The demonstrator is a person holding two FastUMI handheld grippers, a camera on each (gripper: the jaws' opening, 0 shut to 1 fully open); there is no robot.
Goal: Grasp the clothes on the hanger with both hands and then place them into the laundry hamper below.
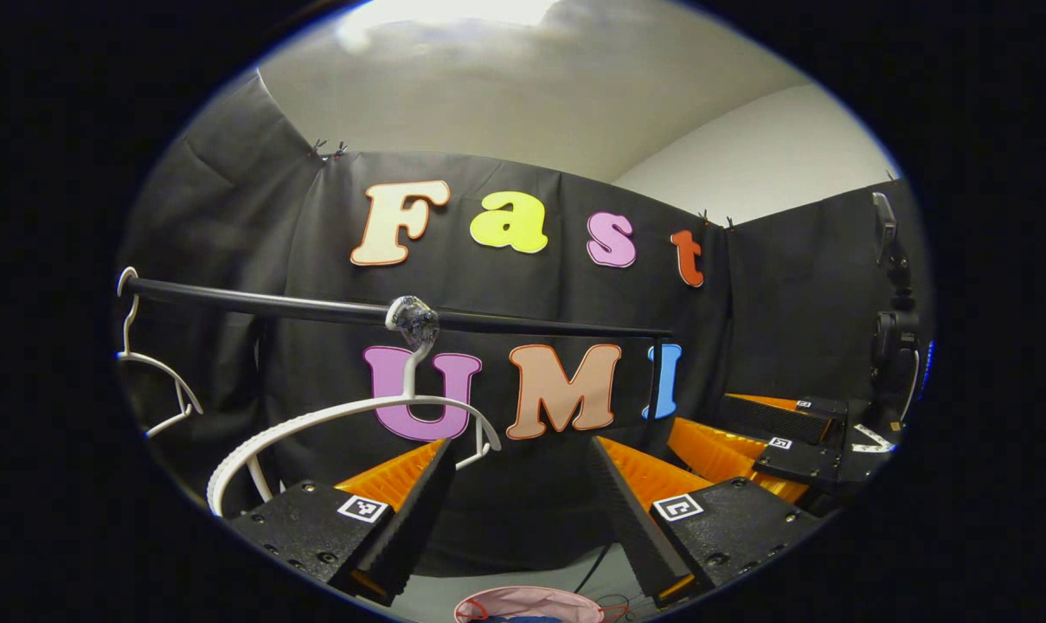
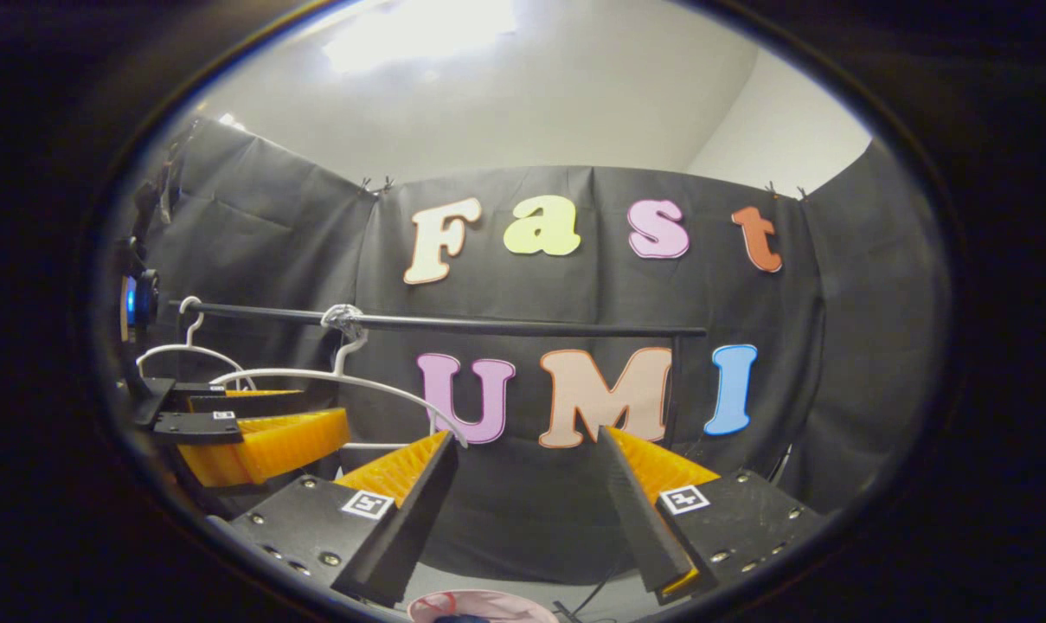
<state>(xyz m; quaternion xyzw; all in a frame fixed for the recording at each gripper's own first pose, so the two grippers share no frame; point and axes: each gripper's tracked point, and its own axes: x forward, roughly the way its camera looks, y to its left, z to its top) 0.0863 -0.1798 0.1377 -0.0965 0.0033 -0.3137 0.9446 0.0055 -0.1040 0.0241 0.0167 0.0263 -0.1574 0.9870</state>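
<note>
Currently both grippers, left gripper and right gripper, gape wide, holding nothing; bare white plastic hanger at centre left, pink hamper at bottom centre holding cloth. Judgement: placement appears complete; next, withdraw.

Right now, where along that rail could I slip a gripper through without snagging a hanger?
The rail runs bare from the middle hanger to its right post. The left stretch is crowded: an end hanger and the middle one hang close together, with the left gripper in front. Both hangers look bare. The hamper sits below.
</note>
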